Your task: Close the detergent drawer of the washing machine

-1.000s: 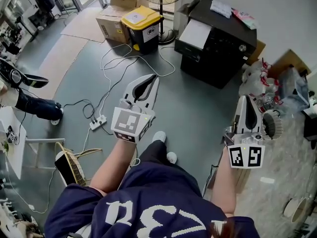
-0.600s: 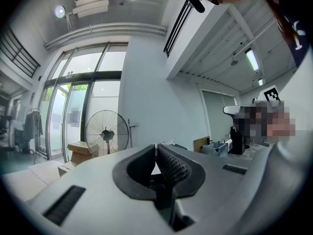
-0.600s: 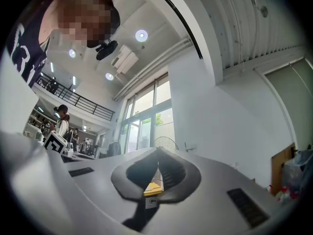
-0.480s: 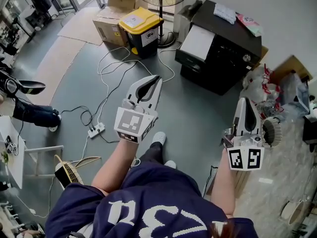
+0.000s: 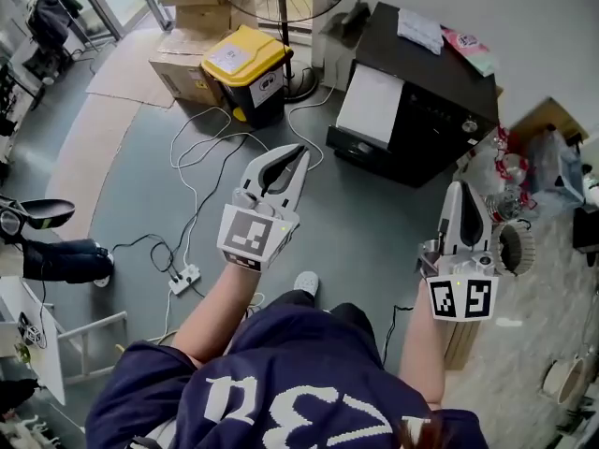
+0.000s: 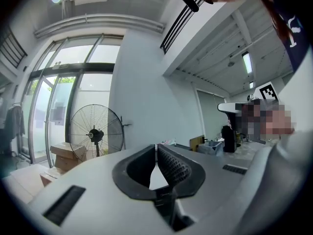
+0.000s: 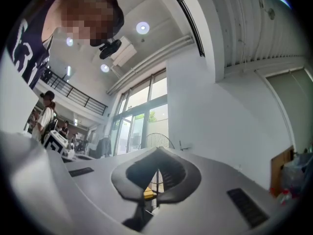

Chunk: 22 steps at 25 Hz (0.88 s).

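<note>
Grey concrete floor [image 5: 374, 223], head view only: black washing machine [image 5: 430, 92] ahead between grippers. Its white detergent drawer [image 5: 370, 106] seemingly pulled out, beyond left gripper [image 5: 298, 150] tip, well apart. Yellow-lidded black bin [image 5: 245, 73] ahead-left of it, lid shut, contents hidden. Gripper views alone show tall glazed windows [image 6: 54, 106]. Left gripper, right gripper [image 5: 460, 187] both clenched, empty.

The washing machine [image 5: 426, 124] is a black box that stands on the grey floor [image 5: 365, 213], backed against the white wall [image 5: 524, 26]. Its detergent drawer [image 5: 372, 104] looks like a flat white rectangle. It juts out from the top edge of the machine's front, at the corner farthest from the round knob [image 5: 471, 126], apparently pulled open.
</note>
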Each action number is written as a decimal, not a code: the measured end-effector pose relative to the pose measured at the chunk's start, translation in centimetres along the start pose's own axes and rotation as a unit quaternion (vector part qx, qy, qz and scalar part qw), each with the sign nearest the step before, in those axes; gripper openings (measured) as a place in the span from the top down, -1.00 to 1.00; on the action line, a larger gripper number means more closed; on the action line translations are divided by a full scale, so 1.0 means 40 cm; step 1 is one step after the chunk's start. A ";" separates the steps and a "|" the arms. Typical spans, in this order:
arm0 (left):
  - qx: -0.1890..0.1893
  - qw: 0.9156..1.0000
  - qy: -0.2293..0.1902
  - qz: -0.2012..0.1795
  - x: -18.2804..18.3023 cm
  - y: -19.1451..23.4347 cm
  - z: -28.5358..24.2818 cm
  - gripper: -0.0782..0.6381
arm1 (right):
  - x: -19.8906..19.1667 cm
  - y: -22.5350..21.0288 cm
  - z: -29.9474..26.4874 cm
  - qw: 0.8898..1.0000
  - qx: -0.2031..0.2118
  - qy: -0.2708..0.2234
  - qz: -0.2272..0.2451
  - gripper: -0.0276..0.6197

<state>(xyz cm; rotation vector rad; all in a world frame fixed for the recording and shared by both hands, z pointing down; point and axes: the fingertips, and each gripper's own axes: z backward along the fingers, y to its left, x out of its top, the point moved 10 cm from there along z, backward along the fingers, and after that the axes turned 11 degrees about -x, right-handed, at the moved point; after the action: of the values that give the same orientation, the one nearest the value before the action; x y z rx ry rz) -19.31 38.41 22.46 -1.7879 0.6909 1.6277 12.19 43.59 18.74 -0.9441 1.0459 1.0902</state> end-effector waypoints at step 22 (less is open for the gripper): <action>0.030 0.999 -0.012 0.014 -0.035 0.225 -0.393 0.70 | -0.125 -0.190 -0.513 0.997 0.066 0.009 -0.039 0.87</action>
<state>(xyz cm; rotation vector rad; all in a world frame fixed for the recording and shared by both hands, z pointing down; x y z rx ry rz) -15.49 20.72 23.79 -1.7219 0.7493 1.6274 15.23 21.36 19.21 -0.8828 1.0733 0.9396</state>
